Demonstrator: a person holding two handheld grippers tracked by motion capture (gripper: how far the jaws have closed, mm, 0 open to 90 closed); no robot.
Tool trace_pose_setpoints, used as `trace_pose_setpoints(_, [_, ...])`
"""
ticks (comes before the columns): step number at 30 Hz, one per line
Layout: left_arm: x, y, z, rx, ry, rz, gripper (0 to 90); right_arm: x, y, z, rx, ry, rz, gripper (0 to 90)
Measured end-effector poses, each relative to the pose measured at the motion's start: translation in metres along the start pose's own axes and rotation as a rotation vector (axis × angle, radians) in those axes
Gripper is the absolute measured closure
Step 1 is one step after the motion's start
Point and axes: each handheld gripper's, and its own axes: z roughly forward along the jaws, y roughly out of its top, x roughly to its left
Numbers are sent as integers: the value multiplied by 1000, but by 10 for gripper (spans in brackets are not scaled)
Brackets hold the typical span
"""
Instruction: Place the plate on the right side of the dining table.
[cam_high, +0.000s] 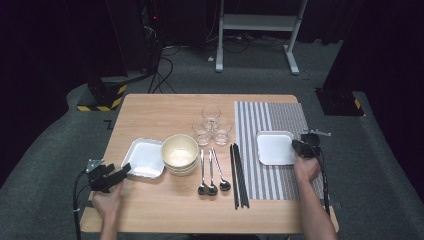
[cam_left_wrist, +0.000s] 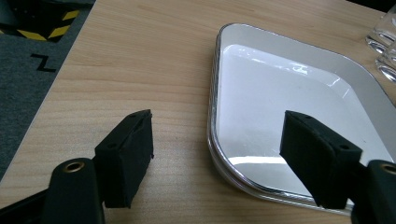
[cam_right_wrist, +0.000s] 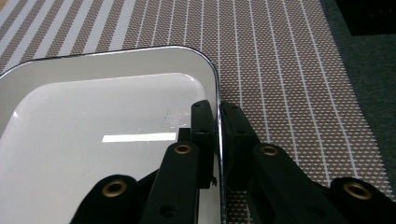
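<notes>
A white square plate (cam_high: 274, 147) lies on the striped placemat (cam_high: 280, 120) at the right. My right gripper (cam_high: 298, 147) is shut on that plate's right rim; in the right gripper view the rim (cam_right_wrist: 218, 100) runs between the two black jaws, and my right gripper (cam_right_wrist: 218, 112) pinches it. Another white square plate (cam_high: 145, 158) rests on the bare wood at the left. My left gripper (cam_high: 125, 169) stands open at this plate's near left corner. In the left gripper view my left gripper (cam_left_wrist: 217, 128) straddles the plate's edge (cam_left_wrist: 212, 116), one jaw over wood, one over the plate.
Stacked cream bowls (cam_high: 180, 153) sit right of the left plate. Three spoons (cam_high: 212, 175) and black chopsticks (cam_high: 238, 175) lie in the middle. Three clear glasses (cam_high: 212, 126) stand behind them. The table's left edge (cam_left_wrist: 51, 88) drops to grey carpet.
</notes>
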Motion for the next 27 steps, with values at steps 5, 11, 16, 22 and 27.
trace_pose_setpoints(5, [0,0,0,3,0,-4,259,1,0,0,2,-7,-11,834])
trace_pose_setpoints(11, [0,0,1,5,4,-1,258,-1,1,-6,-10,0,-53,700])
trace_pose_setpoints(16, [0,0,0,6,3,-4,257,2,4,-16,-43,25,-64,667])
trace_pose_setpoints(22, [0,0,0,4,5,-11,257,9,-1,-32,-105,68,-112,680])
trace_pose_setpoints(27, [-1,-1,0,-2,5,-14,257,15,-7,-43,-117,125,-156,738])
